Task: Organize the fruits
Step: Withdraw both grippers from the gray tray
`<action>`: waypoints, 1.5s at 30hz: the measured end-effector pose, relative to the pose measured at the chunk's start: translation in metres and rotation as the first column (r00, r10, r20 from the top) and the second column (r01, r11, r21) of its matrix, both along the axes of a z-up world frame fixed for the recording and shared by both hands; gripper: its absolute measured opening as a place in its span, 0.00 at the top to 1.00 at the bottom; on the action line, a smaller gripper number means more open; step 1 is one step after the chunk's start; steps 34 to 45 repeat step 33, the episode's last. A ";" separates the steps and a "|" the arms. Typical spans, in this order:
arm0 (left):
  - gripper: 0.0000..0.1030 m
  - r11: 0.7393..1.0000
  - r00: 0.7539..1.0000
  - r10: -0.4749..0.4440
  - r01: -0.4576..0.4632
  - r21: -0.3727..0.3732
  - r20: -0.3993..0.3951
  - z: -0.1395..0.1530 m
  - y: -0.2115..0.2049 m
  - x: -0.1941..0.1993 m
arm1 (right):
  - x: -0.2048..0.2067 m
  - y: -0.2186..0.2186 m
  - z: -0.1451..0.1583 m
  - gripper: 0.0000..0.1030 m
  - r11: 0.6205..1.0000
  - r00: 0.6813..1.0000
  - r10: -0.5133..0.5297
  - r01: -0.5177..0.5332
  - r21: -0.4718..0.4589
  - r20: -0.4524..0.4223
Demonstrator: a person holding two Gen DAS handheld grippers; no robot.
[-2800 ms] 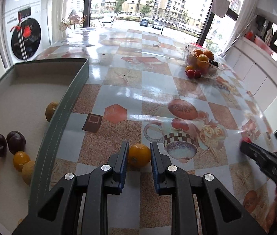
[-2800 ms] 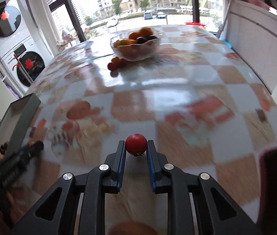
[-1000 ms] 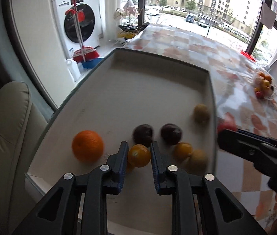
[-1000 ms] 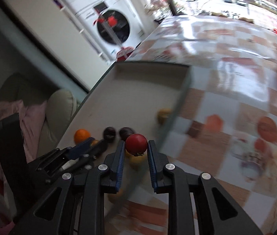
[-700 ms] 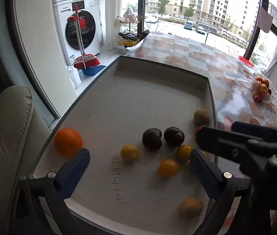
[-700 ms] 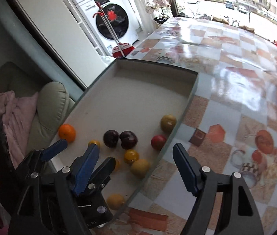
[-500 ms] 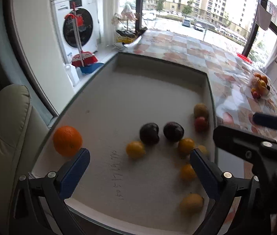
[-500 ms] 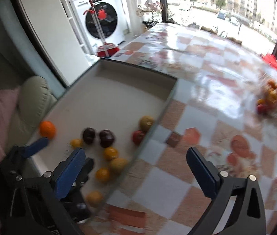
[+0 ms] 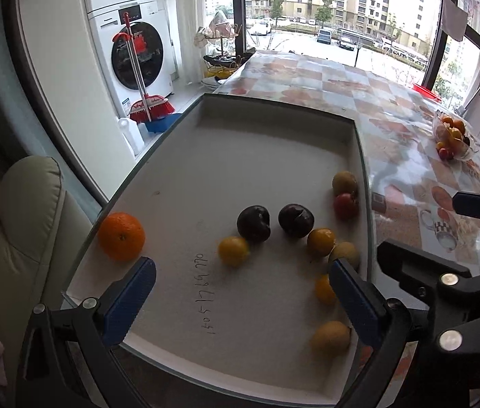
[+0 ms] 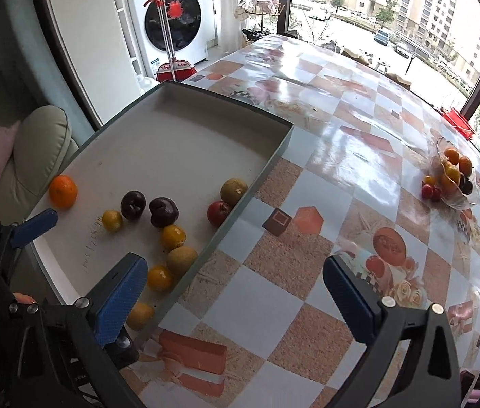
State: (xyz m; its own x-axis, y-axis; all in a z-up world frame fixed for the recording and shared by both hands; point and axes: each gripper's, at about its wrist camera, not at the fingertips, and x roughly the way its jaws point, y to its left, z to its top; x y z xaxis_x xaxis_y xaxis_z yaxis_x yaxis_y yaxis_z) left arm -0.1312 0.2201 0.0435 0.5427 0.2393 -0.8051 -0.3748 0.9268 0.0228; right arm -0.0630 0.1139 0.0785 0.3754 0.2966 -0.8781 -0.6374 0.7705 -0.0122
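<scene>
Over the tray (image 9: 273,108): my left claw (image 9: 240,292) released, empty; right claw (image 10: 236,289) likewise, above the desk (image 10: 341,156); red fruit (image 10: 218,213) lying inside the tray's right wall.

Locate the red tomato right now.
In both wrist views the red tomato lies inside the tray, against its right wall, beside the brownish-green fruit.

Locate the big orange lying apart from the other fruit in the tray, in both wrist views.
Left wrist: the big orange sits at the tray's left edge, lower left of the picture.
Right wrist: the orange lies at the tray's left edge, left of centre.
Shared landmark: the two dark plums, side by side to its right.
</scene>
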 end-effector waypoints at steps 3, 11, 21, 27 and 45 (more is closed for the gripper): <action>0.01 1.000 1.000 0.003 -0.003 0.005 -0.012 -0.002 0.001 -0.001 | -0.001 -0.001 0.000 0.00 1.000 1.000 -0.007 0.007 -0.002 -0.005; 0.01 0.999 1.000 0.001 0.000 0.036 -0.024 -0.001 -0.003 -0.001 | -0.006 -0.005 0.003 0.00 1.000 1.000 -0.014 0.014 0.003 -0.004; 0.01 0.998 0.999 -0.001 0.003 0.070 -0.034 0.000 -0.009 -0.004 | -0.007 -0.014 0.002 0.00 1.000 1.000 -0.021 0.021 0.012 -0.011; 0.01 0.997 0.999 0.001 0.002 0.072 -0.037 0.001 -0.009 -0.004 | -0.008 -0.020 0.002 0.00 0.999 0.999 -0.033 0.033 0.023 -0.014; 0.01 0.995 1.000 -0.018 0.020 0.096 -0.017 0.005 -0.016 -0.005 | -0.006 -0.029 0.002 0.00 0.998 0.999 -0.046 0.047 0.041 -0.019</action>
